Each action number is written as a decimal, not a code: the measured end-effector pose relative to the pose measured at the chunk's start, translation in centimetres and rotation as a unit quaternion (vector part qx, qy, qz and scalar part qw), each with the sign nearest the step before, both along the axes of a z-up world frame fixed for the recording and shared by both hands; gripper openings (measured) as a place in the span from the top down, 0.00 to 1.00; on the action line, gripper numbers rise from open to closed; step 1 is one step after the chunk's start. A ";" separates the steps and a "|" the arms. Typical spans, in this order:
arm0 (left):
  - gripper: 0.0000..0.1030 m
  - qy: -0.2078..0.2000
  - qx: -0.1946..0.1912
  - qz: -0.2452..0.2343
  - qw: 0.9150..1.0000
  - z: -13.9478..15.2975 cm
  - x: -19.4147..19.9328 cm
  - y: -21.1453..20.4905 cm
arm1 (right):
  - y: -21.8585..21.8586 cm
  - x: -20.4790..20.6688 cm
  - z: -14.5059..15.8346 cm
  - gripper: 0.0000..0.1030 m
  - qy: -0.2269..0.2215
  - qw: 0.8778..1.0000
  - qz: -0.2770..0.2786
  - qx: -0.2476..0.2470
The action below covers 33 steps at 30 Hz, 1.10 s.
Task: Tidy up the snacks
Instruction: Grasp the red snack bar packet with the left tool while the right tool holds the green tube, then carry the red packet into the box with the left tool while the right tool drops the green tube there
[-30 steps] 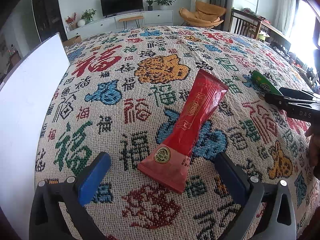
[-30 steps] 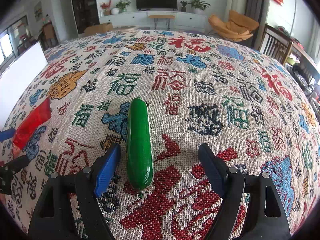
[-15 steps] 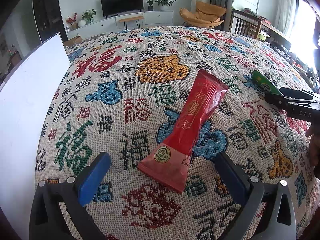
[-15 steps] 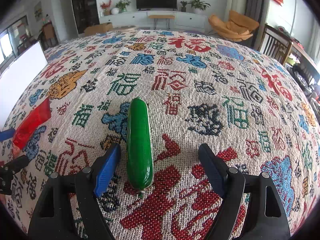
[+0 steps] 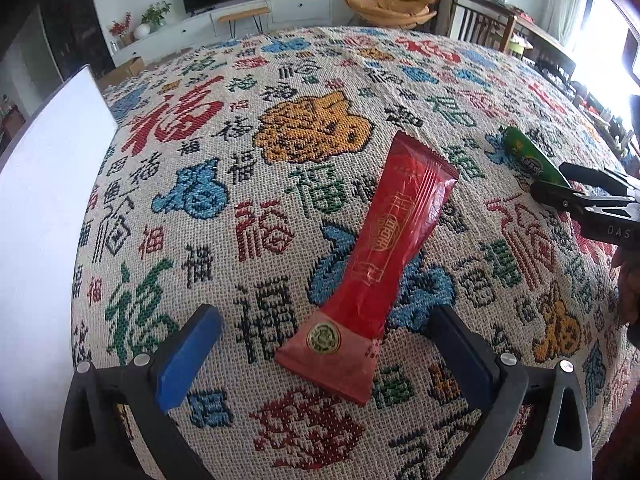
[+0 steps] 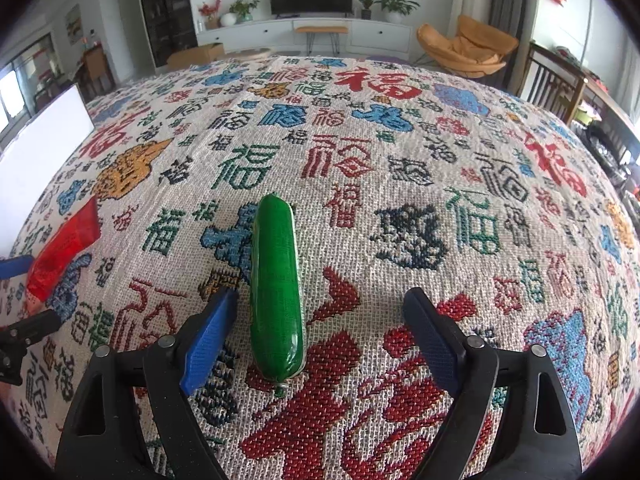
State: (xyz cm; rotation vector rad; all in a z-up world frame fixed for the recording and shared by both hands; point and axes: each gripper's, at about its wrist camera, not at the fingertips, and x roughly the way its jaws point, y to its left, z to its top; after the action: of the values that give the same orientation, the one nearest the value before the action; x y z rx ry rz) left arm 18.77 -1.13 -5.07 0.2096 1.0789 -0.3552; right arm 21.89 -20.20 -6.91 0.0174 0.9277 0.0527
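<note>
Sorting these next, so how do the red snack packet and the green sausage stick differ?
The red snack packet is a flat pouch with crimped, flared ends; the green sausage stick is a round tube with pinched tips. The packet lies slanted across the left gripper; the stick lies nearly lengthwise, close to the right gripper's left finger. Both rest untouched on the patterned cloth.

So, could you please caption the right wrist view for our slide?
Right gripper, jaws opening, straddles a green sausage on the patterned tablecloth.
</note>
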 end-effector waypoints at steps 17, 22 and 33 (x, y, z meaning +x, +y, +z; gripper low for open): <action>0.78 0.007 -0.244 0.075 0.967 5.2 -3.1 7.5 | 1.9 1.7 4.8 0.77 0.099 0.994 0.033 0.022; 0.78 -0.032 -0.323 0.088 0.942 11.9 -8.1 11.3 | 6.2 0.6 10.8 0.76 0.052 0.993 0.078 0.075; 0.78 -0.157 -0.206 0.238 0.936 20.3 -12.3 27.9 | 29.3 -2.3 21.9 0.76 -0.021 0.935 0.290 0.204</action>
State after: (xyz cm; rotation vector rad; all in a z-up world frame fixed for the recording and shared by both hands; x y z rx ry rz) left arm 6.51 26.76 15.19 -0.3578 0.6865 -0.0972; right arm 19.54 9.15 15.04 0.1272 0.8393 0.7940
